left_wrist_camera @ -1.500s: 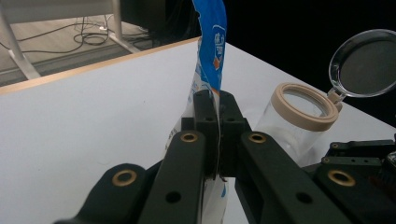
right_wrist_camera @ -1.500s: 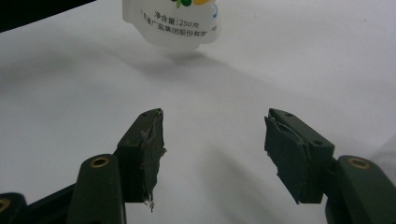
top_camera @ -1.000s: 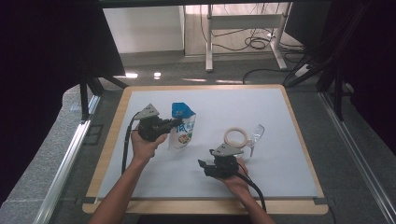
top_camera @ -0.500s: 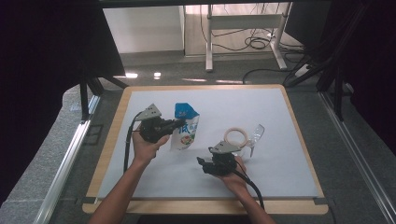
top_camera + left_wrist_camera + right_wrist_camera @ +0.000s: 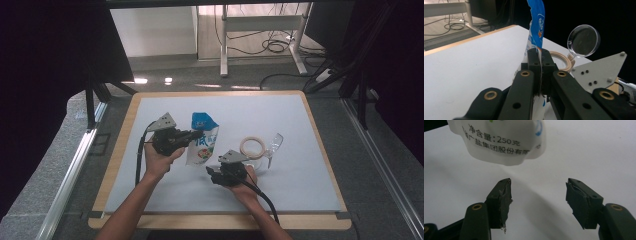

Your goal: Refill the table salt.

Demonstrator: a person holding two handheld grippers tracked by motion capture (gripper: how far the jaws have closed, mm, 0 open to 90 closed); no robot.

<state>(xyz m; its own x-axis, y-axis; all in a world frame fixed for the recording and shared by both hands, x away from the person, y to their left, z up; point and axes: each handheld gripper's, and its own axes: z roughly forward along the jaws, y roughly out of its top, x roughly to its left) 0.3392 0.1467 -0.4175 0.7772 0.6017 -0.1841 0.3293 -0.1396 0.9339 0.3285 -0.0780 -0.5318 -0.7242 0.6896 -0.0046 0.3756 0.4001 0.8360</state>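
A blue and white pouch (image 5: pixel 204 140) with printed text hangs just over the white mat. My left gripper (image 5: pixel 196 134) is shut on its upper edge from the left. In the left gripper view the jaws (image 5: pixel 540 62) pinch the thin blue edge of the pouch (image 5: pixel 537 27), which rises above them. My right gripper (image 5: pixel 210 171) is low on the mat, just right of the pouch's bottom, and open. In the right gripper view the gripper (image 5: pixel 539 192) has nothing between its pads, and the white bottom of the pouch (image 5: pixel 504 142) hangs just beyond them.
A tan tape ring (image 5: pixel 252 147) and a clear plastic round-headed piece (image 5: pixel 272 144) lie on the white mat (image 5: pixel 300 180) right of the pouch. In the left gripper view the ring (image 5: pixel 567 65) and the clear disc (image 5: pixel 584 40) are beyond the pouch. A wooden rim (image 5: pixel 117 165) borders the mat.
The pouch has shifted slightly to the right in the left gripper's hold. Both hands stay nearly where they were.
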